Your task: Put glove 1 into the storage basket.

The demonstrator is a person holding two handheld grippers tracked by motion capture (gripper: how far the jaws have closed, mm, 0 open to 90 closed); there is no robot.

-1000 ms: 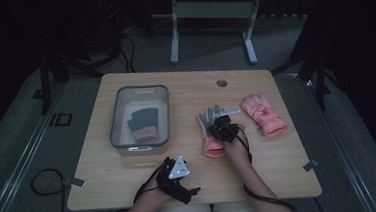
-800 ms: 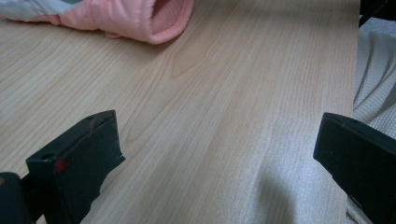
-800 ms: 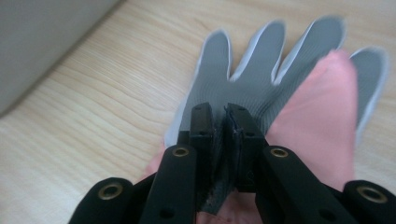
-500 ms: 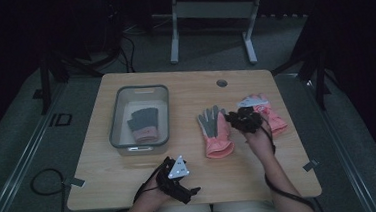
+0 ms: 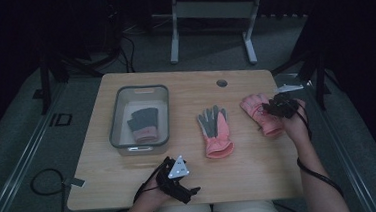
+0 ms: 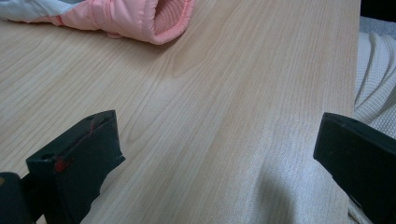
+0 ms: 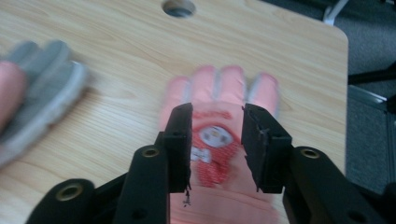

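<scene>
A pink glove (image 5: pixel 256 112) lies back up near the table's right edge, a red and white patch on it (image 7: pixel 212 140). My right gripper (image 5: pixel 277 105) hovers just over it; its jaws (image 7: pixel 217 112) have just been opening and stand partly open with nothing between them. A second pink glove with a grey palm (image 5: pixel 215 132) lies at mid table, blurred at the left of the right gripper view (image 7: pixel 37 93). My left gripper (image 5: pixel 177 179) rests at the front edge, its jaws (image 6: pixel 217 122) wide open over bare wood, the glove's cuff (image 6: pixel 140 18) beyond them.
A clear bin (image 5: pixel 119 136) at the left of the table holds another grey and pink glove (image 5: pixel 143 124). A cable hole (image 5: pixel 221 83) sits near the far edge. Metal stand legs (image 5: pixel 174 42) rise behind the table. The person's lap (image 6: pixel 373 70) is past the front edge.
My right gripper has swung right, from over the grey-palmed glove to over the pink glove at the right edge, and its jaws have opened. The left gripper has stayed put.
</scene>
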